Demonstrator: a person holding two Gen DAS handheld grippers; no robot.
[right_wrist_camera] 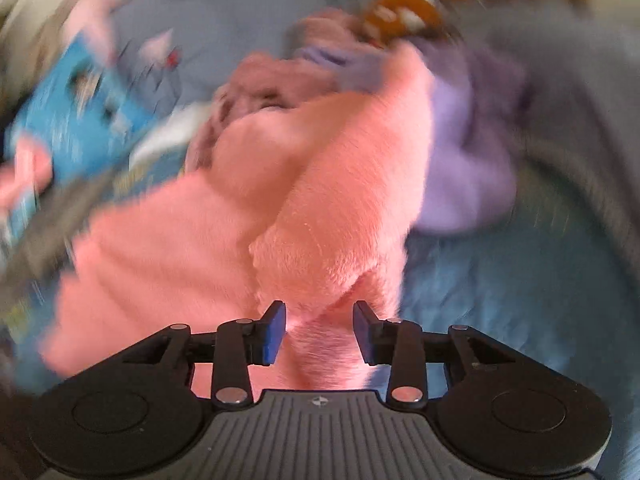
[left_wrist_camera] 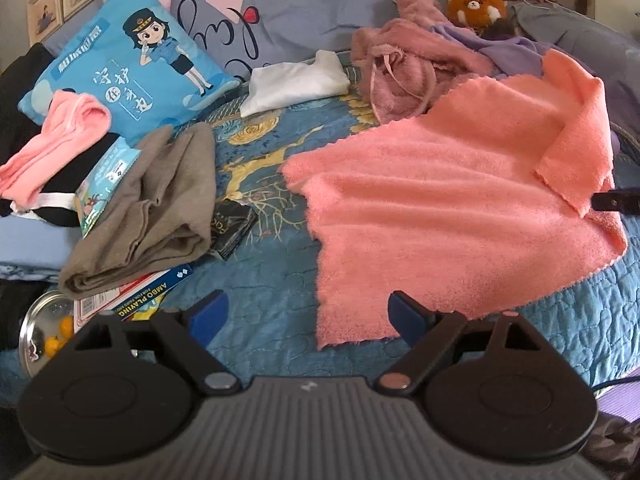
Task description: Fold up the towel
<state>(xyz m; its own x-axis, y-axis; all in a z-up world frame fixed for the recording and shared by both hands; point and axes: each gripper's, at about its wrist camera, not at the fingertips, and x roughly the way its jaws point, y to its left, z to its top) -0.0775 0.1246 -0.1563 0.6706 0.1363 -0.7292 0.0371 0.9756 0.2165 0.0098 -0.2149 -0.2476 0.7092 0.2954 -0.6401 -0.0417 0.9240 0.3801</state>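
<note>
Salmon-pink towel (left_wrist_camera: pixel 452 200) spread on the blue quilted bedspread (left_wrist_camera: pixel 264 292), ahead and to the right of the left tool (left_wrist_camera: pixel 308 314). Its right-hand corner is folded back over the main sheet; its near corner lies just beside that tool's right pad. Left tool: jaws wide apart, nothing between them, above the bedspread.

Right tool (right_wrist_camera: pixel 320 332), seen in the blurred right wrist view: jaws partly apart, with a ridge of the towel (right_wrist_camera: pixel 320 232) running between the blue pads; the pads do not appear to press on it.

Farther ahead of the left tool: a dusty-pink fluffy garment (left_wrist_camera: pixel 404 68), a lilac cloth (left_wrist_camera: pixel 508 50) and a red-panda plush toy (left_wrist_camera: pixel 476 6) beyond the towel; a white folded cloth (left_wrist_camera: pixel 296 80) ahead at centre. To the left: a grey-brown folded cloth (left_wrist_camera: pixel 148 208), a blue cartoon cushion (left_wrist_camera: pixel 132 56), a light pink garment (left_wrist_camera: pixel 56 144), a playing-card box (left_wrist_camera: pixel 148 300), and a metal plate (left_wrist_camera: pixel 40 332) holding small orange fruits.
</note>
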